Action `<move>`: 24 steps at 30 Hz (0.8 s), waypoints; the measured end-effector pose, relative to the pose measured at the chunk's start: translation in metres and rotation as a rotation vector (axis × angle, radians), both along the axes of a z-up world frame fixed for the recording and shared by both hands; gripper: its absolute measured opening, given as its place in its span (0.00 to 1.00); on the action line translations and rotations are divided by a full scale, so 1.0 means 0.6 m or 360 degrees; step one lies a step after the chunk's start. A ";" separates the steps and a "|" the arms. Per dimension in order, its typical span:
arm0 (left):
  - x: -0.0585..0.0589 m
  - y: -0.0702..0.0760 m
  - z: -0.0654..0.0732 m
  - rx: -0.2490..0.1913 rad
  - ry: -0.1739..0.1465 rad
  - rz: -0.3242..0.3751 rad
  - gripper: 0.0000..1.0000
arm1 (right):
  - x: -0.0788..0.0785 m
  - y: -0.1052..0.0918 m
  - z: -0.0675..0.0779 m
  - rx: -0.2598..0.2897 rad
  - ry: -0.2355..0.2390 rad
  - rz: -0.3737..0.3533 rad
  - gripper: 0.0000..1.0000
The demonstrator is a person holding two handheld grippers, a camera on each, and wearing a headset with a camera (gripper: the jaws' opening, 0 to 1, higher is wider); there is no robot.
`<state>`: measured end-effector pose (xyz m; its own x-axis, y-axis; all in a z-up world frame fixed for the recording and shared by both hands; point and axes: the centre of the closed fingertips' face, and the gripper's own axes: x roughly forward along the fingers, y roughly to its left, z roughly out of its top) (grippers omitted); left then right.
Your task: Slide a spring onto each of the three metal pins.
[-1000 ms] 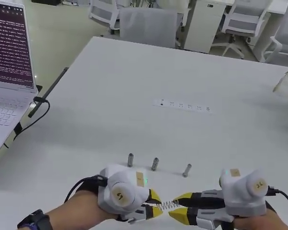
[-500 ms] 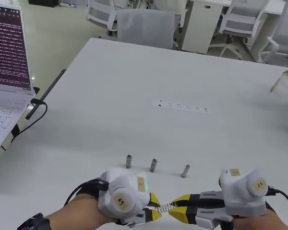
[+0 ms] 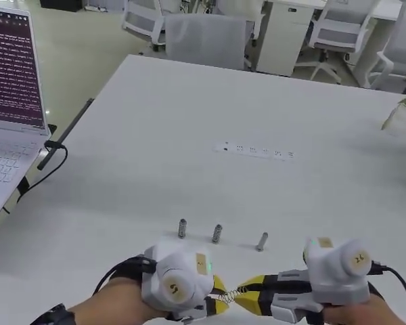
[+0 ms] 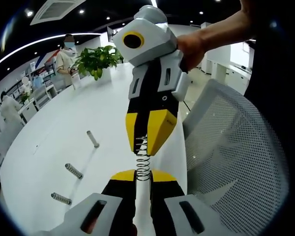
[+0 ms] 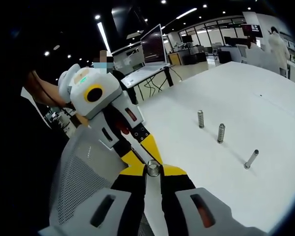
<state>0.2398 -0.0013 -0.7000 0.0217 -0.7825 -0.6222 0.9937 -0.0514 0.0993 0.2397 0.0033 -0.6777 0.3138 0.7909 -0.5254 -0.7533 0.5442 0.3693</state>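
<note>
Three metal pins stand in a row near the table's front edge. The left pin (image 3: 183, 228) and the middle pin (image 3: 217, 233) each carry a spring. The right pin (image 3: 262, 241) looks bare, and it leans (image 5: 250, 159). A loose spring (image 3: 230, 295) spans the gap between both grippers, just in front of the pins. My left gripper (image 3: 220, 302) is shut on one end (image 4: 143, 162). My right gripper (image 3: 242, 299) is shut on the other end, seen end-on (image 5: 153, 169). The yellow tips nearly meet.
An open laptop (image 3: 10, 101) sits at the left with a black cable (image 3: 51, 152) beside it. A power strip (image 3: 257, 150) is set in the table's middle. A plant (image 3: 404, 108) stands at the right edge. Office chairs (image 3: 210, 34) stand beyond the far edge.
The two grippers have come closer together, so less of the spring shows between their tips. The pins have not moved.
</note>
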 end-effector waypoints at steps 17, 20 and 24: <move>0.008 -0.003 0.014 -0.0078 0.0064 0.0082 0.03 | 0.006 -0.002 0.011 -0.0021 -0.0021 -0.0010 0.08; 0.009 -0.005 0.017 -0.0108 0.0088 0.0102 0.03 | 0.006 -0.004 0.013 -0.0018 -0.0026 -0.0014 0.08; 0.010 -0.007 0.020 -0.0130 0.0122 0.0112 0.05 | 0.004 -0.006 0.013 -0.0009 -0.0026 -0.0026 0.08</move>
